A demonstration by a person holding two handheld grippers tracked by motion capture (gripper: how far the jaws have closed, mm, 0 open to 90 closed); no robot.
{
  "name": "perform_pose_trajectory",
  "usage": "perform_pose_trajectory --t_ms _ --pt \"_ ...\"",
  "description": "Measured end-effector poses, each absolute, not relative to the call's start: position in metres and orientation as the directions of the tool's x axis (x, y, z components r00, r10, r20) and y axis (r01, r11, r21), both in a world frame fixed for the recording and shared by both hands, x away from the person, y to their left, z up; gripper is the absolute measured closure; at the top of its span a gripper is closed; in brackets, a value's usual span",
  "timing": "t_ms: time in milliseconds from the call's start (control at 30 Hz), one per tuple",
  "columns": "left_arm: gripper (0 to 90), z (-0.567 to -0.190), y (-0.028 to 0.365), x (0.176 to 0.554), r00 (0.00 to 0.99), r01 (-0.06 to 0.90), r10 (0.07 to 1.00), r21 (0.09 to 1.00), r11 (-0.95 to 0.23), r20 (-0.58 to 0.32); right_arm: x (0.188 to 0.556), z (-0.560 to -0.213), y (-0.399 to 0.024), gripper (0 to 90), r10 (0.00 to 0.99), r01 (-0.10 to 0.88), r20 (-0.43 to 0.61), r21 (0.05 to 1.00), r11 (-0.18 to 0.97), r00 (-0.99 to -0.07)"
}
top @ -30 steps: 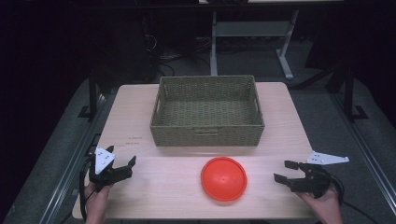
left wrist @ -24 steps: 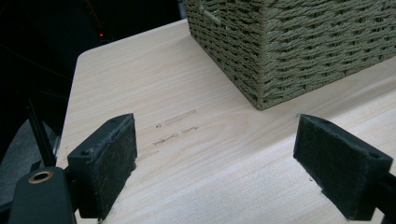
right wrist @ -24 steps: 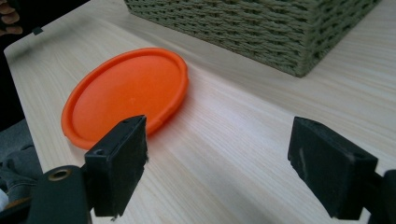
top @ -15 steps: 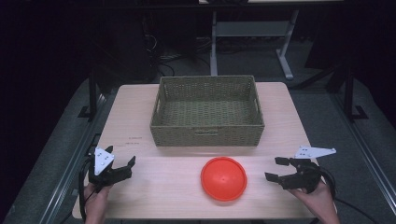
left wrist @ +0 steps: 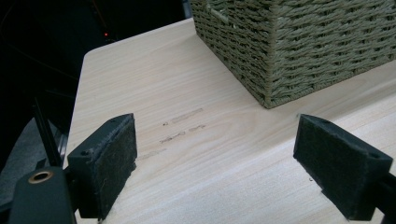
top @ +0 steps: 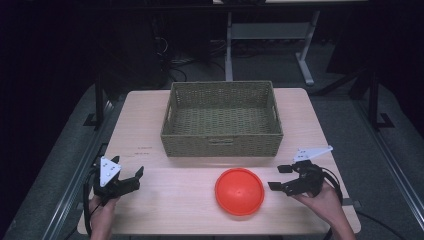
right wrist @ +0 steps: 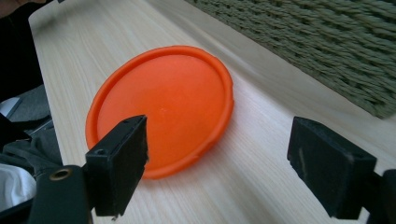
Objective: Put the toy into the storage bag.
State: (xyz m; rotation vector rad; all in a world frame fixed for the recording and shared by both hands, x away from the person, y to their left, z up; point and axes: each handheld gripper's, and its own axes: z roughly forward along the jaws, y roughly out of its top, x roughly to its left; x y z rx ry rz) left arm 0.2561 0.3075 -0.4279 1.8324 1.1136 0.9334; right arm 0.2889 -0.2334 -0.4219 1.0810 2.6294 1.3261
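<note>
An orange round plate [top: 239, 191] lies upside down on the wooden table [top: 180, 197], near its front edge and right of centre. My right gripper [top: 281, 177] stands open just right of the plate, jaws pointing left at its rim. In the right gripper view the orange plate [right wrist: 161, 106] lies close ahead, partly behind the left jaw, and nothing is between the jaws. My left gripper [top: 131, 172] rests open at the table's front left corner with nothing in it. A green woven basket [top: 222, 120] stands empty behind the plate.
The basket's corner [left wrist: 299, 46] rises ahead and right in the left gripper view, over bare wood with faint pencil marks [left wrist: 180, 128]. Dark floor, metal frame legs [top: 305, 55] and cables lie beyond the table's edges.
My right gripper has moved left toward the plate, staying open. The left gripper has stayed put.
</note>
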Motion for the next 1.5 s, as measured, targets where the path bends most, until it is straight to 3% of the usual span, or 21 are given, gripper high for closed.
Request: perform_pose_trajectory --t_ms 300,667,900,1200,1500 --pt "12.7 -0.428 0.307 0.257 0.347 0.348 0.919 0.884 -0.313 0.189 0.299 -0.425 -0.216 22.1 0.57 0.604 0.316 0.668 0.434 -0.759" --pt "12.7 -0.429 0.306 0.257 0.348 0.351 0.919 0.884 -0.309 0.183 0.315 -0.438 -0.202 35.2 0.579 0.66 0.364 0.598 0.455 -0.73" --pt "12.7 -0.429 0.306 0.257 0.354 0.352 0.916 0.88 -0.319 0.19 0.321 -0.446 -0.196 36.5 0.566 0.671 0.387 0.573 0.471 -0.728" --pt "12.7 -0.428 0.306 0.257 0.35 0.356 0.916 0.878 -0.322 0.194 0.328 -0.456 -0.19 46.4 0.541 0.664 0.396 0.543 0.513 -0.742" --pt "12.8 -0.427 0.304 0.256 0.341 0.341 0.917 0.882 -0.325 0.206 0.332 -0.462 -0.186 50.6 0.529 0.681 0.432 0.523 0.513 -0.73"
